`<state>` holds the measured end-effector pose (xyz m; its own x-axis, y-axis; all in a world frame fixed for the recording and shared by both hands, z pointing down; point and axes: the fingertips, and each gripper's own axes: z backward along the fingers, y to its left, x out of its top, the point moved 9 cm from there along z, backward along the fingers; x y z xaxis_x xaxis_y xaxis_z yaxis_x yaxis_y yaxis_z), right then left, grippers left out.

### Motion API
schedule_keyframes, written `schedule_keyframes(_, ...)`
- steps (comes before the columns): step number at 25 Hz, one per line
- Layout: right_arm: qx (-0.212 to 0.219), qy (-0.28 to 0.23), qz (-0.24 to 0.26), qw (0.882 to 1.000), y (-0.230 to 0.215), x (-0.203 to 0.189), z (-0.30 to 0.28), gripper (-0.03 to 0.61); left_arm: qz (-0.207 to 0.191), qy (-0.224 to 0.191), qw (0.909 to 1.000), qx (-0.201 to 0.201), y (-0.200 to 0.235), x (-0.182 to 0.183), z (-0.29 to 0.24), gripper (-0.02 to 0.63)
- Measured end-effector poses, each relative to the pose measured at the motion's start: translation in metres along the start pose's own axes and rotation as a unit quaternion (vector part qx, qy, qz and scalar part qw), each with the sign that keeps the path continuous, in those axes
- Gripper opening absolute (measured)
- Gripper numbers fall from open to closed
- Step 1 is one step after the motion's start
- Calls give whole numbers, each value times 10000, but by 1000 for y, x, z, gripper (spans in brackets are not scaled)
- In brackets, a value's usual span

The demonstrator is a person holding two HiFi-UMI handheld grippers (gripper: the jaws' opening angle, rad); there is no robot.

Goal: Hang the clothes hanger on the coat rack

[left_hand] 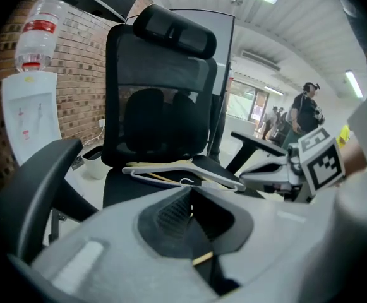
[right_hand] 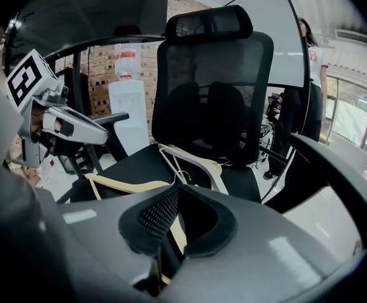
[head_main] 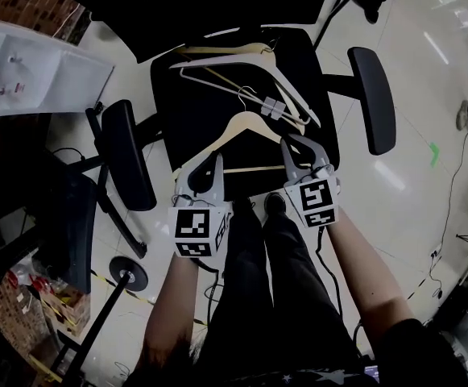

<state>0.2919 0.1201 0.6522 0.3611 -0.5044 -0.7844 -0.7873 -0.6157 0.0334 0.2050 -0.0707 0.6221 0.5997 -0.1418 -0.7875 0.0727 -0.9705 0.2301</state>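
Your left gripper [head_main: 209,168] and right gripper [head_main: 296,147] are both closed and empty above the wooden hanger [head_main: 246,125] at the front of the chair seat [head_main: 193,103] (other hangers [head_main: 217,60] lie behind it). Spread the jaws before you touch it, then clamp each shoulder firmly.

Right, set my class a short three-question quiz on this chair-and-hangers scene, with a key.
1. True or false: the chair seat is bare.
2. The right gripper is: A, wide open and empty; B, shut on the wooden hanger; C, out of every view.
3. Complete: the white hangers lie ___ from the person than the wooden one.
Key: 1 false; 2 B; 3 farther.
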Motion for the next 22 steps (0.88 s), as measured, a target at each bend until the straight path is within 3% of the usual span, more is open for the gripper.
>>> schedule_keyframes(8, -96, 504, 184, 9985, 0, -22, -24, 6, 6, 173, 9998, -129, 2, -14, -19, 5)
schedule_keyframes(14, 76, 891, 664, 9938, 1, -27, -37, 10, 87, 289, 9994, -169, 5, -22, -29, 5)
schedule_keyframes(17, 273, 1038, 600, 9924, 2, -31, -45, 111, 115, 331, 9993, -165, 6, -24, -33, 5)
schedule_keyframes(22, 422, 1443, 1027, 9833, 8, -41, -58, 172, 149, 369, 9991, -157, 7, -27, -35, 5)
